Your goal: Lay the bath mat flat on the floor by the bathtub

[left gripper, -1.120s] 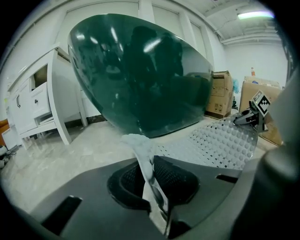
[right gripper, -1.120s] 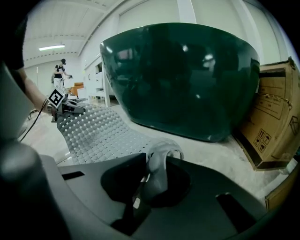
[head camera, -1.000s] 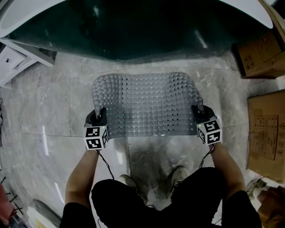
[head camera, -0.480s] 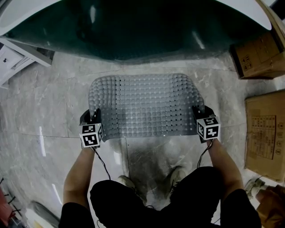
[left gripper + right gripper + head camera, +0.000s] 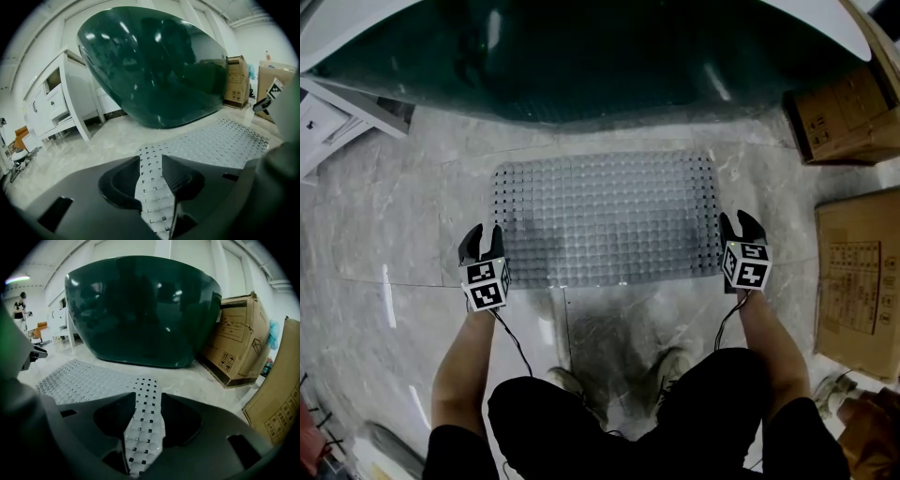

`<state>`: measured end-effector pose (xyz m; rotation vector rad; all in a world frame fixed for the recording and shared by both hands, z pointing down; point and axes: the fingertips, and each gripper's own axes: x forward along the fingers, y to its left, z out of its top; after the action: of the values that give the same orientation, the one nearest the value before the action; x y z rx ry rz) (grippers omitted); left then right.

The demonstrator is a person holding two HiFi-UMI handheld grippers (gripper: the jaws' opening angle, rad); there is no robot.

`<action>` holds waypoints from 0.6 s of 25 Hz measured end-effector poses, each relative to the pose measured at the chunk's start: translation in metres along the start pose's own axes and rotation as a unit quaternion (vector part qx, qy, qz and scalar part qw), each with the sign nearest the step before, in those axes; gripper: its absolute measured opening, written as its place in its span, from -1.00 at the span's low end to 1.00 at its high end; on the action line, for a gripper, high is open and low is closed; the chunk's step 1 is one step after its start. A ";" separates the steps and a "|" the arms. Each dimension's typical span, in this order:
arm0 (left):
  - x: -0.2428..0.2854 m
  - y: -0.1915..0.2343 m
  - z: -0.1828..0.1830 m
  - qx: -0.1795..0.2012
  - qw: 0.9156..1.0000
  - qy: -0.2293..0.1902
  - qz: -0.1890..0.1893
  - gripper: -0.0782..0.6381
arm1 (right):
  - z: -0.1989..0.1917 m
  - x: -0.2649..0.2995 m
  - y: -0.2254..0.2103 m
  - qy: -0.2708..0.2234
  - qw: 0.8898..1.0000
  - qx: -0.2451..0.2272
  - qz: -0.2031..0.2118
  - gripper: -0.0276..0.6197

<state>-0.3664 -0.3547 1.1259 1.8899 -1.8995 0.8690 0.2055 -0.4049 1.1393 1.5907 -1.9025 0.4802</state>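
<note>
I saw bath mat (image 5: 605, 217) flat on floor (image 5: 394, 216) beside bathtub (image 5: 581, 66), long axis along tub. My left tongs (image 5: 483, 234) and right tongs (image 5: 740, 222) had just opened wide, mat's short edges between them, ungripped. Only head view showed whole mat.

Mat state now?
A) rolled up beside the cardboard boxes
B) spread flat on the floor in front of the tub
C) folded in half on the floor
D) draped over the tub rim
B: the bath mat lies fully spread and flat on the floor, just in front of the bathtub.
</note>
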 end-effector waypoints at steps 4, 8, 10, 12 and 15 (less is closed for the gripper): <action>-0.003 -0.018 0.015 0.000 1.000 -0.021 -0.019 -0.36 | 0.020 -0.006 0.013 -0.027 0.999 -0.009 0.027 -0.75; -0.008 -0.038 0.036 0.018 0.998 -0.048 -0.043 -0.49 | 0.039 -0.014 0.046 -0.052 0.992 -0.011 0.111 -0.86; -0.012 -0.047 0.047 0.023 0.996 -0.062 -0.061 -0.66 | 0.046 -0.018 0.057 -0.061 0.990 -0.017 0.129 -0.86; -0.019 -0.058 0.057 0.028 0.992 -0.079 -0.090 -0.73 | 0.053 -0.021 0.063 -0.068 0.988 -0.034 0.135 -0.86; -0.030 -0.077 0.075 0.042 0.983 -0.109 -0.143 -0.74 | 0.069 -0.030 0.071 -0.088 0.984 -0.066 0.143 -0.86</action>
<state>-0.2747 -0.3727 1.0647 2.3206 -1.6660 0.6844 0.1244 -0.4098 1.0755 1.3167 -2.2630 0.3301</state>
